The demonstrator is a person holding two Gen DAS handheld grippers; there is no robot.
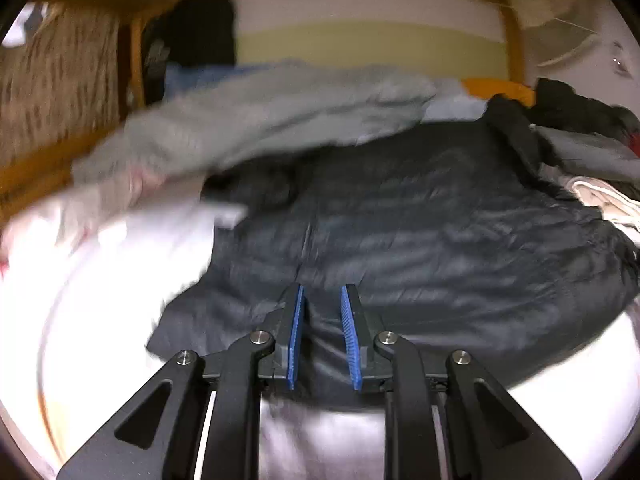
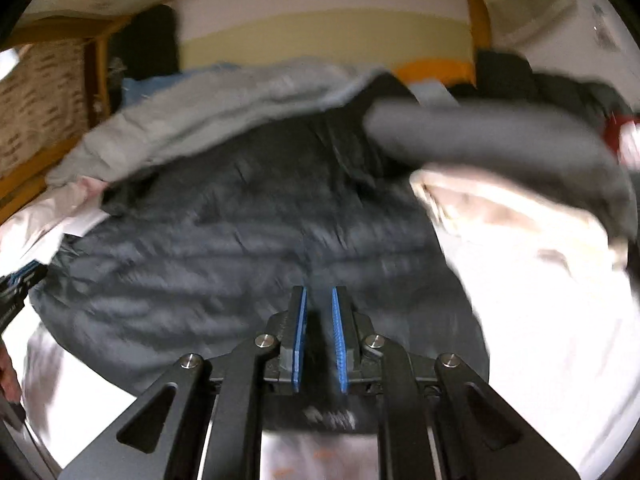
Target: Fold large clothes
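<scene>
A dark quilted puffer jacket [image 1: 400,232] lies spread on a white bed sheet [image 1: 100,300]; it also shows in the right wrist view [image 2: 240,248]. My left gripper [image 1: 322,294] sits at the jacket's near hem, and its blue pads [image 1: 295,336] stand a little apart with dark fabric between them. My right gripper [image 2: 319,294] is at the near hem too, with jacket fabric between its narrowly parted pads [image 2: 339,344]. The left gripper's tip [image 2: 20,280] shows at the left edge of the right wrist view.
A grey garment [image 1: 260,120] lies behind the jacket, with a pile of dark and cream clothes [image 1: 580,160] at the right. A wooden bed frame [image 1: 514,40] and a wicker basket [image 1: 52,92] stand at the back and left. The white sheet [image 2: 540,320] spreads right.
</scene>
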